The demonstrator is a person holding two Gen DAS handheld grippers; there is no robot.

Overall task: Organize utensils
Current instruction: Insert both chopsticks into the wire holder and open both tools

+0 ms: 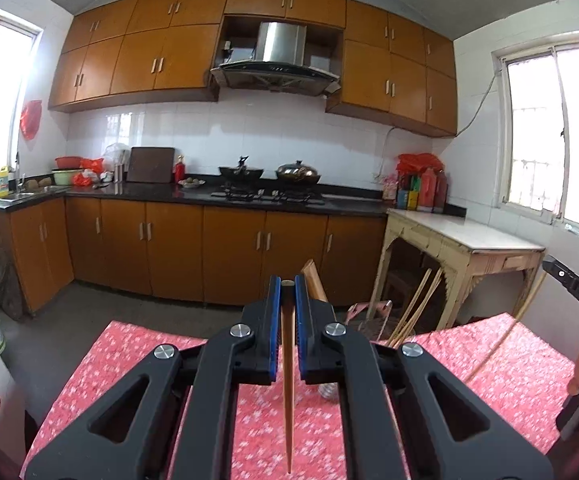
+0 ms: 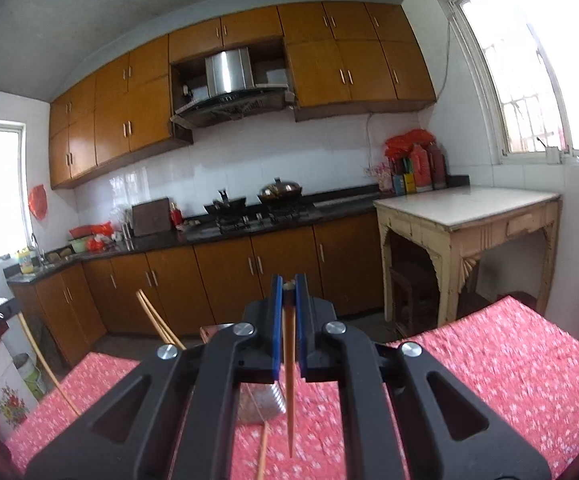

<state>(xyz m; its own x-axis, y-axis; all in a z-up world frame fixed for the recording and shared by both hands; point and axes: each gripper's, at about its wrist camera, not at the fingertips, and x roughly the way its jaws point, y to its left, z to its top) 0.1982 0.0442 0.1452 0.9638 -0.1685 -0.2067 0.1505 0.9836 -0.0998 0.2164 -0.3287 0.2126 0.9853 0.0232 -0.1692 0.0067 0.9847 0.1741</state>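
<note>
Chopsticks (image 1: pixel 411 312) poke up beside metal holder (image 2: pixel 263 402).

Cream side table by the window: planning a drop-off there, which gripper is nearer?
Right. The cream side table lies ahead, slightly right of the right gripper; the left gripper sits farther left, beyond the right one, the table well off to its right.

Two wrist fisheyes, close above the red tablecloth (image 1: pixel 137 344), both facing the shared kitchen counter (image 2: pixel 209 236).

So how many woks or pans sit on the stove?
2: an open dark wok on the left burner, a lidded wok on the right burner. None appears hidden.
</note>
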